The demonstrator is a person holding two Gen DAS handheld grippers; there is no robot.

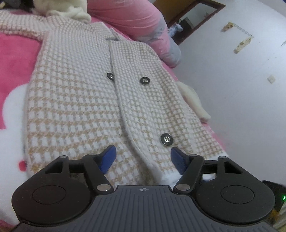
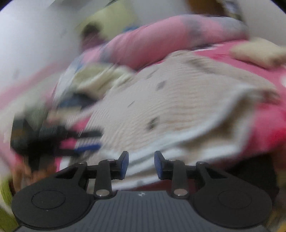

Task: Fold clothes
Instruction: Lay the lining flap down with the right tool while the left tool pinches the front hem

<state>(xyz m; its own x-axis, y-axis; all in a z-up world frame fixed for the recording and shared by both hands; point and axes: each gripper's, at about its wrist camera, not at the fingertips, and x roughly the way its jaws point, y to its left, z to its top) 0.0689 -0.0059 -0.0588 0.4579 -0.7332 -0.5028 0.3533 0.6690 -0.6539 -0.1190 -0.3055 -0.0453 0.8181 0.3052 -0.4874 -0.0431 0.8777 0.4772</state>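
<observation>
A beige and white houndstooth coat [image 1: 85, 100] with dark buttons [image 1: 166, 139] lies flat on a pink bed cover [image 1: 16, 55], its buttoned front up. My left gripper [image 1: 142, 155] hovers open just above the coat's hem, blue pads [image 1: 109, 158] spread wide with nothing between them. The right wrist view is heavily blurred by motion. In it the same coat [image 2: 178, 100] spreads across the bed, and my right gripper [image 2: 141, 161] stands open above its white-edged hem. The left gripper [image 2: 59, 139] shows as a dark blur at the left.
A rolled pink quilt [image 1: 134, 19] lies along the far side of the bed by a white wall [image 1: 232, 89]. Cream fleece garments [image 1: 194, 101] rest at the bed's edge and near the coat's collar [image 1: 71, 10]. Mixed clothes [image 2: 93, 78] are piled at the left in the right wrist view.
</observation>
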